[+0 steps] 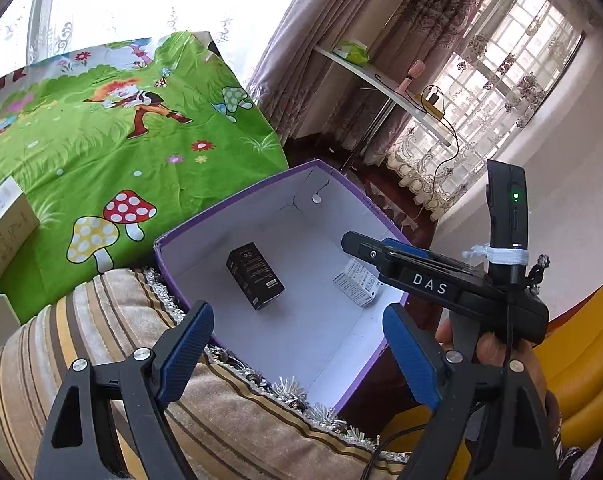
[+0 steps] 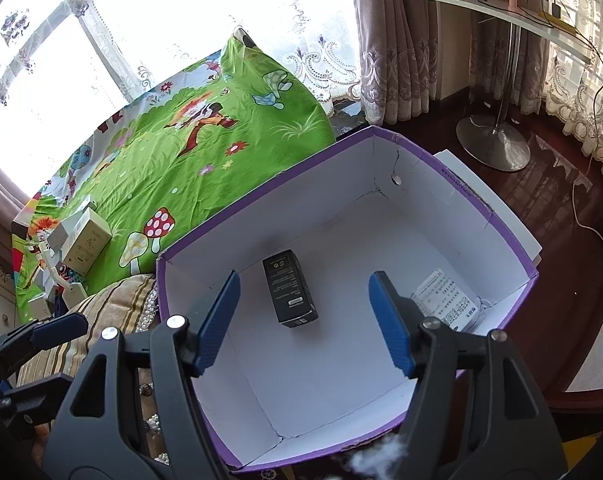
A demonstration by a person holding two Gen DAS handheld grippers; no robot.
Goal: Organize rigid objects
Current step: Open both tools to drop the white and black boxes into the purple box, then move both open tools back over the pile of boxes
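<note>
Bright curtained windows (image 2: 81,40), dark floor (image 2: 561,208)

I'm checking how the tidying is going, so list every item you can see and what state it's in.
Purple cardboard box with white inside: open, no lid, upright.
Small black carton: lying flat on the box floor.
Small white printed carton: in the box corner, tilted against the wall.
Beige carton: still out on the green cartoon cloth.
Left claw: open, empty.
Right claw: open, empty.

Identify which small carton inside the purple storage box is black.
The black carton lying mid-floor of the purple storage box; the other, a white printed carton, sits in the right corner.
</note>
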